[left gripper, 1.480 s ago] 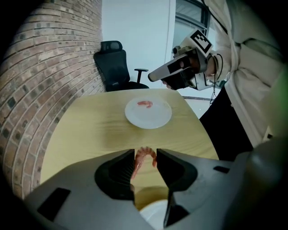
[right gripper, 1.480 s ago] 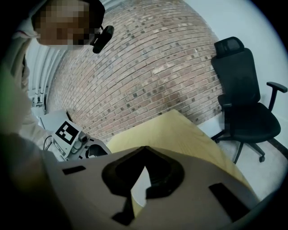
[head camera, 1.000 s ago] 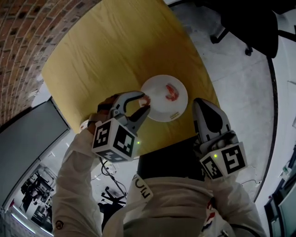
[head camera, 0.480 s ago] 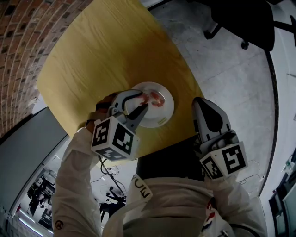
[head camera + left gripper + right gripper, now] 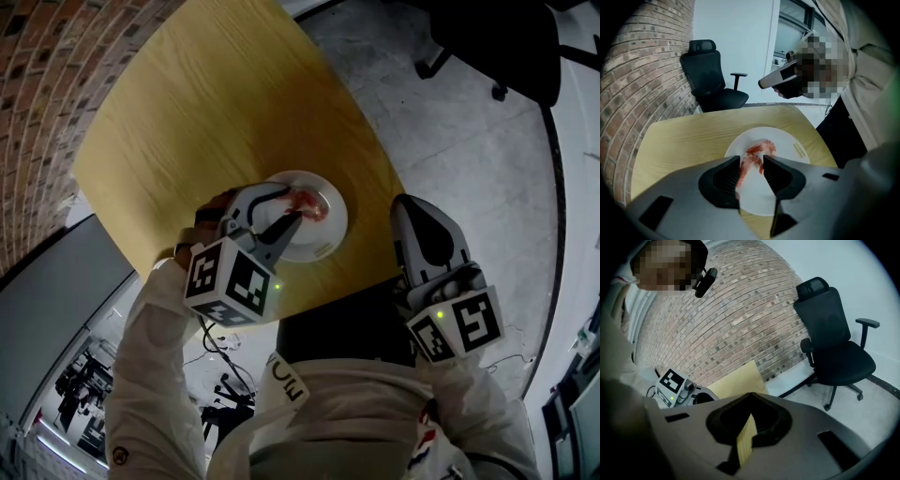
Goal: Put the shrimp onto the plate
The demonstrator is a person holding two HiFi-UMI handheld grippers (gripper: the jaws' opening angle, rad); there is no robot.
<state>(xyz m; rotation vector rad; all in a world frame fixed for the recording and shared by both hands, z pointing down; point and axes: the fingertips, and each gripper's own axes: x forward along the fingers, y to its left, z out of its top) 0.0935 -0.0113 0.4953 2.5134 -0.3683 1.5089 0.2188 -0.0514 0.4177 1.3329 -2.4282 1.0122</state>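
shrimp (image 5: 743, 169) pinched in left tongs (image 5: 751, 159), narrow gap, hanging just over the white plate (image 5: 799, 139); second shrimp (image 5: 764, 146) lies on the plate right behind it. plate sits near the front edge of the wooden desk (image 5: 684, 136). right tongs (image 5: 750, 397) closed, empty, held off the desk edge, well apart from the plate

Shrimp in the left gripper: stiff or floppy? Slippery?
Probably floppy: the shrimp droops in a curve between the jaws of the left gripper. Likely light: a pinch at the tips carries it above the plate. Thin and tapered, so it may slip out.
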